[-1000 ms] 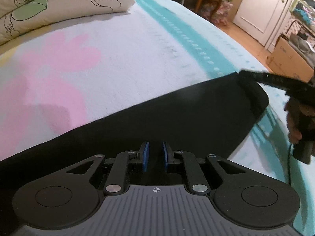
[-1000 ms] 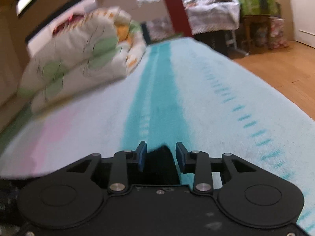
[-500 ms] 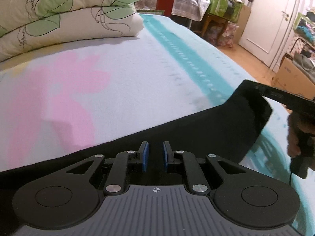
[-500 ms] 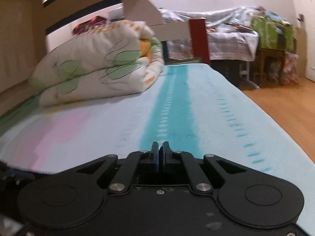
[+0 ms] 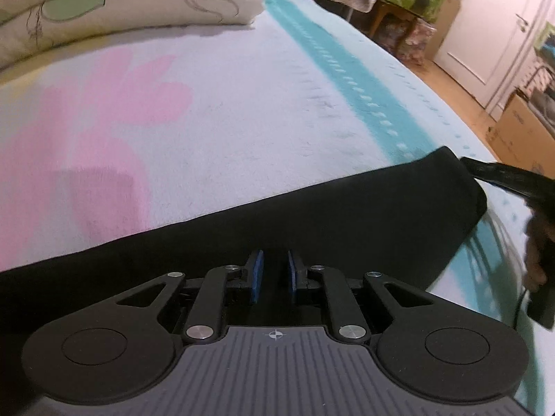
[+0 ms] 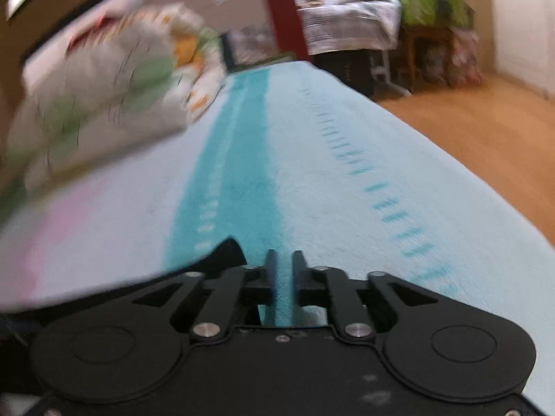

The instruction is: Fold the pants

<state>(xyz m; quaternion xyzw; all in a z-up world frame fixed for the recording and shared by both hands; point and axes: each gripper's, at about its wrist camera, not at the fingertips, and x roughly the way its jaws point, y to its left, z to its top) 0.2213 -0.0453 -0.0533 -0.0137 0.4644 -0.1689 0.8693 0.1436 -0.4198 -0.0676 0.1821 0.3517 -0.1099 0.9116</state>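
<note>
Black fabric fills the foreground: one pair of pants [image 5: 312, 215] lies flat across the bed blanket [image 5: 242, 97], a long dark band running from the left edge to a rounded end at the right, over the teal stripe [image 6: 229, 180]. That spread-out lie looks deliberate, giving a smooth base for a fold. Left gripper [image 5: 273, 279] sits low over the near edge, jaws narrow with blue pads [image 5: 257, 277] a slim gap apart; dark cloth shows between them, but whether they pinch it I cannot tell. Over to the right gripper [image 6: 281, 277], and its jaws are opening, nothing between them but teal blanket, the pants' end [image 6: 225, 253] just beside its left finger. So that corner looks freshly let go, I'd judge. Count: two grippers, one pair of pants, one folded floral duvet [image 5: 121, 10] stacked at the far end, clear of the working area, and one cardboard box [image 5: 520, 128] on the floor.
</note>
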